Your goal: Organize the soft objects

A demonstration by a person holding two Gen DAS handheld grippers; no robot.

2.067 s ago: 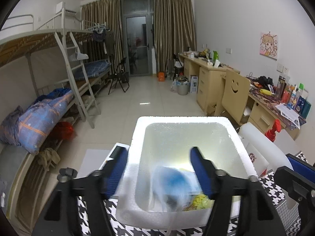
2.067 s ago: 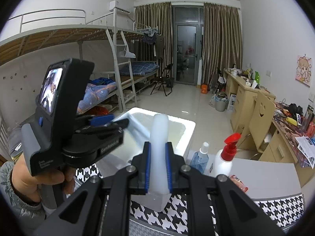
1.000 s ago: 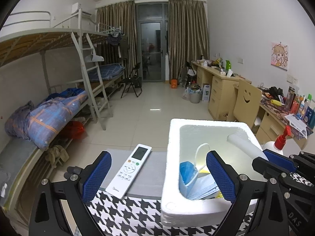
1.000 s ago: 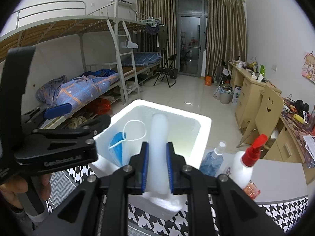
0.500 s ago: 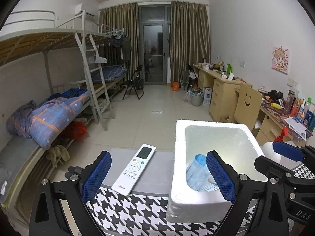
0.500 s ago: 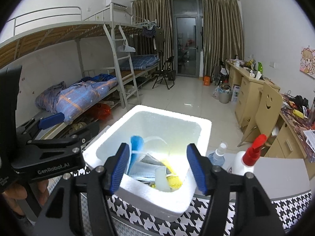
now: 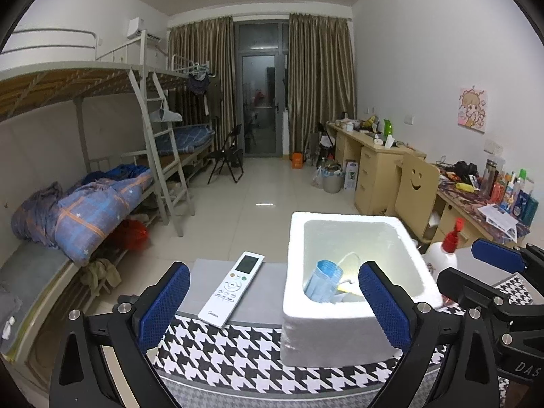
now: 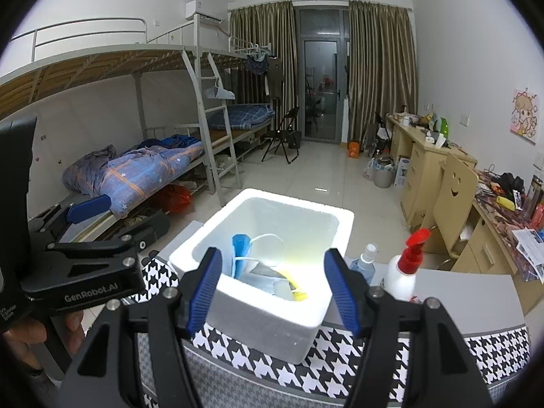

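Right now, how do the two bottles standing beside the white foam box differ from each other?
The red-capped bottle is taller, with an opaque white body and a bright red pump top. The clear bottle is shorter, with a see-through bluish body and a small white cap. The clear bottle stands nearer the foam box; the red-capped bottle stands on its far side. Both stand upright on the table, untouched by either claw.

One white foam box (image 8: 316,319) on the houndstooth cloth; inside it one blue face mask (image 8: 240,250), one white foam tube (image 8: 283,289) and one yellow item (image 8: 299,295), too hidden to name; one white remote control (image 7: 232,289) beside the box; two bottles: one clear with a white cap (image 8: 364,262), one white with a red spray head (image 8: 403,272); two blue-padded grippers.
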